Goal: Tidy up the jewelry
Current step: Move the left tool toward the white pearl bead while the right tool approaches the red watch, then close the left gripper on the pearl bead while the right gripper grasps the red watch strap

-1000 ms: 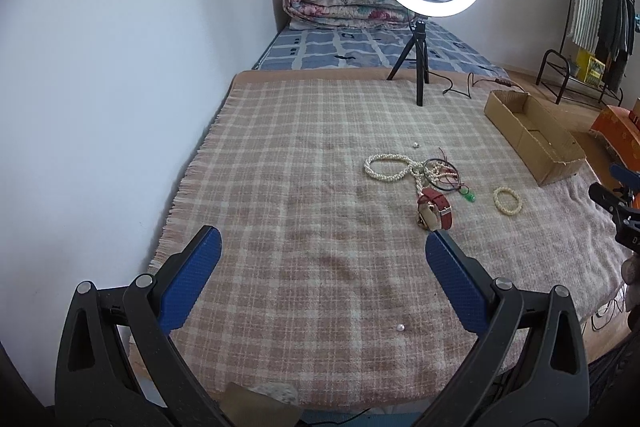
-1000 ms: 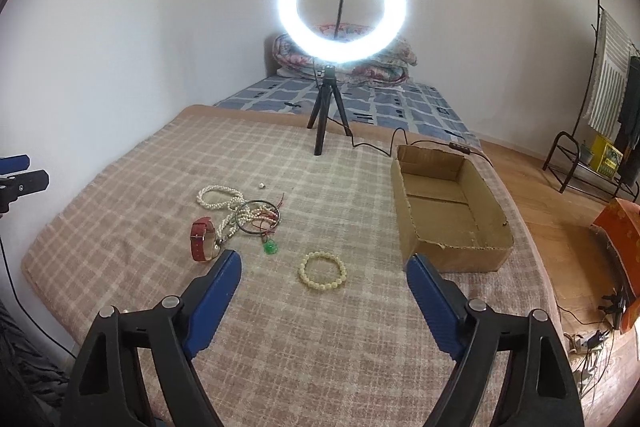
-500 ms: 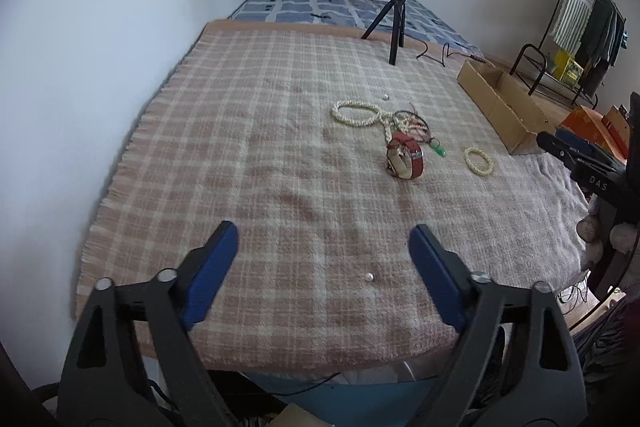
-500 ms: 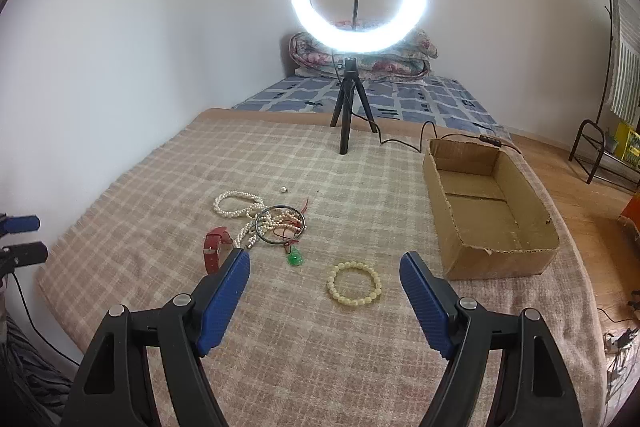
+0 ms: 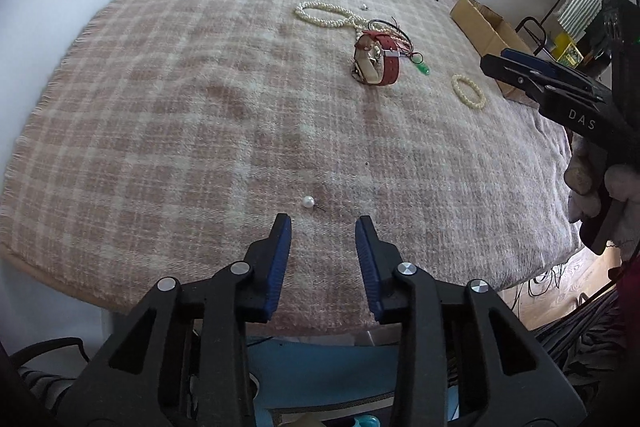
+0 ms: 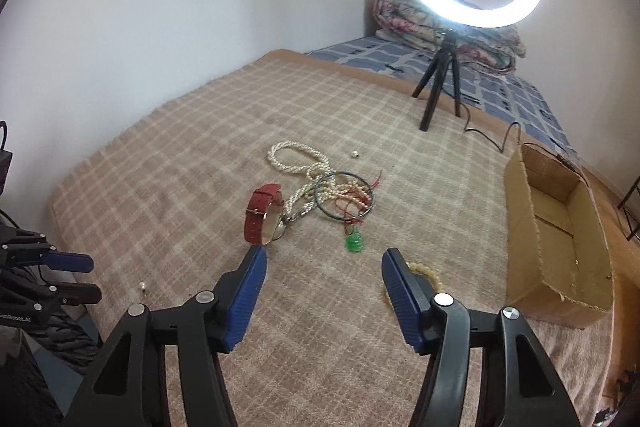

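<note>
The left gripper (image 5: 323,221), fingers narrowly parted and empty, hovered just below a loose pearl (image 5: 307,202) at frame centre; the right gripper (image 6: 323,259) gaped wide below the red watch (image 6: 262,214) and tangled necklaces (image 6: 320,183).

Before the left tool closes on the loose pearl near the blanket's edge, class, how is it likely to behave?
The pearl is round and smooth, so it may roll or squirt out if the left tool pinches it off-centre. It looks tiny, so probably very light. The nubby plaid blanket and its thin pin should damp rolling somewhat.
</note>
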### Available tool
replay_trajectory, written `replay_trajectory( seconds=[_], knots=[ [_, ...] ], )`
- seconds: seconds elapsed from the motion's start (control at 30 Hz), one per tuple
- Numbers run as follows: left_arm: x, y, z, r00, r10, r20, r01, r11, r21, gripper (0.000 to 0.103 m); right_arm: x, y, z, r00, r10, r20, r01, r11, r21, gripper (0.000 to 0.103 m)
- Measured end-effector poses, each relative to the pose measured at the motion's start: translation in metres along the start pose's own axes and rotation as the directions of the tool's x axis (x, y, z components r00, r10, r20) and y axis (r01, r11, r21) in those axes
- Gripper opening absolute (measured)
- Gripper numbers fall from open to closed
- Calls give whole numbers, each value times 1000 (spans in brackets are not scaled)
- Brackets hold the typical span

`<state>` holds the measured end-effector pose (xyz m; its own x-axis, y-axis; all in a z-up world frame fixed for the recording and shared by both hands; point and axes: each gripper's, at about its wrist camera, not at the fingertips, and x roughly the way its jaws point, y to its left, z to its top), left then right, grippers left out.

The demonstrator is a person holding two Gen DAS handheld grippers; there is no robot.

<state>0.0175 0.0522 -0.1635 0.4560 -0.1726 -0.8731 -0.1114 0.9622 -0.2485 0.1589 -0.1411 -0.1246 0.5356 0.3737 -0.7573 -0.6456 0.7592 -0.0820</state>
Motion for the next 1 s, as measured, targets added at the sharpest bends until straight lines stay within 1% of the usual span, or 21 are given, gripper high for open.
replay_trajectory(
  seconds=[0.07,0.1,0.13,0.3,0.5,0.67,0.8,0.87,1.0],
  knots=[
    [8,-2,2,1000,1,-8,-1,1000,-7,30,8,1,2,1000,14,-10,-14,1000,-7,59],
    [11,-1,3,1000,1,-12,-1,1000,-12,25,11,0,4,1000,21,-14,-21,1000,-9,59],
    [14,0,4,1000,2,-19,-2,1000,-22,24,14,0,5,1000,26,-16,-26,1000,-9,58],
    [27,5,8,999,-3,-35,1,998,-58,23,25,-1,11,999,46,-21,-46,999,-13,57],
    [37,12,6,997,-30,-66,23,994,-108,23,35,0,14,997,63,-35,-64,998,-14,56],
    [43,12,8,997,-38,-70,30,993,-110,23,43,-2,18,996,73,-46,-73,997,-4,53],
    [47,12,10,997,-33,-70,25,993,-111,22,50,-1,19,994,98,-57,-98,995,12,50],
    [48,12,11,998,-22,-66,15,994,-107,16,53,0,20,991,115,-61,-114,993,23,50],
    [51,12,13,998,-8,-64,2,995,-100,13,56,4,21,983,173,-62,-171,984,41,50]
  ],
)
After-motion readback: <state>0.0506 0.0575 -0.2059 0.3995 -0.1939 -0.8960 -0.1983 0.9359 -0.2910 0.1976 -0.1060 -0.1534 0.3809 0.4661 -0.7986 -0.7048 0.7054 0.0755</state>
